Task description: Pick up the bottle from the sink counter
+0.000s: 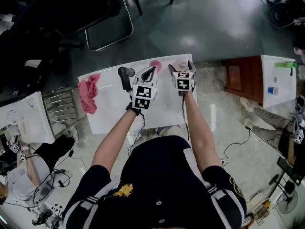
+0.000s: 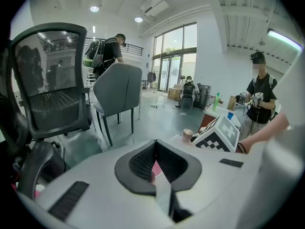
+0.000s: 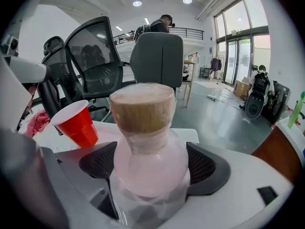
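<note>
Right hand-held gripper (image 3: 150, 168) clamped on the bottle (image 3: 144, 128), center frame, at the white surface's (image 1: 114, 109) top edge. Left hand-held gripper (image 2: 155, 143) jaws together. Red cup (image 3: 76, 124) mid-left, pink cloth (image 1: 89, 93) left edge. Grey chair (image 3: 157, 56) beyond.

A white table (image 1: 114, 113) stands on a glossy floor. A crumpled pink cloth (image 1: 89, 93) drapes over its left edge. Along the far edge sit a curved black object (image 1: 125, 76), an upright red plastic cup (image 3: 76, 124) and a cork-stoppered bottle (image 3: 145, 142); whether the bottle's base touches the top cannot be told.
</note>
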The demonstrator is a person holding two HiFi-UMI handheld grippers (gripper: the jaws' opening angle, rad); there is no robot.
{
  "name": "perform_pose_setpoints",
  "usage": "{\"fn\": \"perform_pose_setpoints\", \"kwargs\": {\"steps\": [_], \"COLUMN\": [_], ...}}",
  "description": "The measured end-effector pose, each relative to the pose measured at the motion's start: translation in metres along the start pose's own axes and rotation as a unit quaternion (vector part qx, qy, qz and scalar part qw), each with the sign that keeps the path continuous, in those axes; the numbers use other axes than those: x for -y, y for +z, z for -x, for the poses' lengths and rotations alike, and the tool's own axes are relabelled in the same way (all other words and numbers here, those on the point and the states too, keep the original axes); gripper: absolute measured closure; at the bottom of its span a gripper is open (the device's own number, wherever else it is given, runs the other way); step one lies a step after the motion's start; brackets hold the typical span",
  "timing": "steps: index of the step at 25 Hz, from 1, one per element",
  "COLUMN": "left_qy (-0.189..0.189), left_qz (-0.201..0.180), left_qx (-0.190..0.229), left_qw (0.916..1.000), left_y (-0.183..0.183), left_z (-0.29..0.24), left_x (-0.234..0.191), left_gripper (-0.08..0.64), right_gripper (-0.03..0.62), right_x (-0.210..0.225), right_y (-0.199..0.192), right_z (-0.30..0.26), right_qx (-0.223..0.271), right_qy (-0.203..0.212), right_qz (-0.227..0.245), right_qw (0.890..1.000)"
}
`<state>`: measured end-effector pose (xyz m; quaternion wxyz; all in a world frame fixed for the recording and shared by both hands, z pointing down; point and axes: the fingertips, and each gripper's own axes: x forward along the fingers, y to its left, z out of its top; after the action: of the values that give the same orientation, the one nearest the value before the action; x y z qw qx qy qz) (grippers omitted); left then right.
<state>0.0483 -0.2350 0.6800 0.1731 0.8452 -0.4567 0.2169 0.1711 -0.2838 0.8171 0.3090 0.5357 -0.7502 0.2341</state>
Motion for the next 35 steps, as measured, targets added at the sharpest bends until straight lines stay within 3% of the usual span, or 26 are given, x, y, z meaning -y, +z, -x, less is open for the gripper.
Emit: {"fn": "perform_pose_setpoints", "kwargs": {"steps": [21, 35], "left_qy": [0.007, 0.003], "left_qz": [0.008, 0.012], "left_qx": [-0.003, 0.007], "left_qw": [0.9999, 0.9999], "left_y": [-0.012, -0.002], "left_z": [0.003, 0.003], "left_x": [-0.003, 0.007], "left_gripper": [0.541, 0.541], "right_gripper": [0.147, 0.162], "right_x": [-0.001, 0.002], "right_y": [0.018, 0.018], "right_z": [-0.001, 0.001], "right_qx": [0.034, 0.026], "right_qy": [-0.026, -0.022], "right_qz": [0.007, 0.008], "right_qw": [0.999, 0.999]}}
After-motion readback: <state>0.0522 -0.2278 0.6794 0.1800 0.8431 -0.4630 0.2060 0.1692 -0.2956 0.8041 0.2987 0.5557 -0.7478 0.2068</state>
